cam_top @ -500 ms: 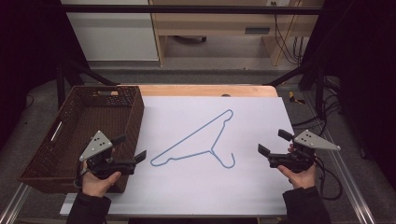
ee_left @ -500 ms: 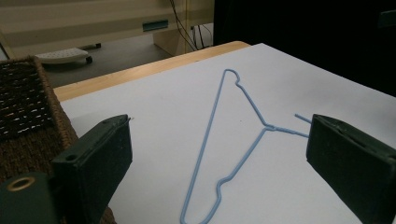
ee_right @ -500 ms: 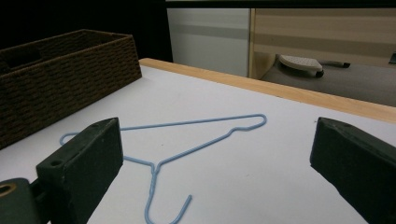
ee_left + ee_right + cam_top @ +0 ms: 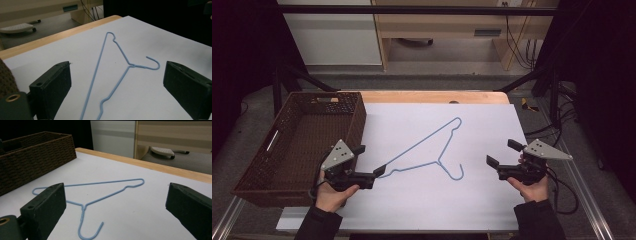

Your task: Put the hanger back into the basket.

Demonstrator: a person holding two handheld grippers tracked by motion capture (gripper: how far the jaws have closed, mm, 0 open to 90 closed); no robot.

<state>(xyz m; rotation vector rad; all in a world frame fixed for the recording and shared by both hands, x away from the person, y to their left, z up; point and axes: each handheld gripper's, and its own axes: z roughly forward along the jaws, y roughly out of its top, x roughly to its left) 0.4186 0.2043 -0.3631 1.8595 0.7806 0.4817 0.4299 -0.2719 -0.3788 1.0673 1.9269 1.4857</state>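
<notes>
A: High view, item one: blue wire hanger (image 4: 432, 150), flat on the white sheet (image 4: 492, 200) of the desk (image 4: 432, 96), hook toward the person, its near-left corner just at the left tongs (image 4: 371, 161); item two: left tongs, jaws apart, nothing between the pads; item three: right tongs (image 4: 501, 153), jaws apart, well clear of the hook; item four: brown woven basket (image 4: 252, 185) at the left edge, nothing to be seen in it.

B: Left gripper view?

A: Hanger (image 4: 113, 72) runs away between the two black jaws, which stand wide; its bent shoulder corner lies nearest, low in the frame; no pad touches wire.

B: Right gripper view?

A: Hanger (image 4: 100, 192) ahead, hook nearest; jaws wide, holding nothing; basket (image 4: 32, 160) beyond at left.

B: Handling note for the pickup?

A: Judgement only: thin wire flat on a sheet, so bring the left tongs low and level, straddle the shoulder corner squarely, close fully before lifting; the right tongs would do best on the neck above the hook, to stop it swinging.
</notes>
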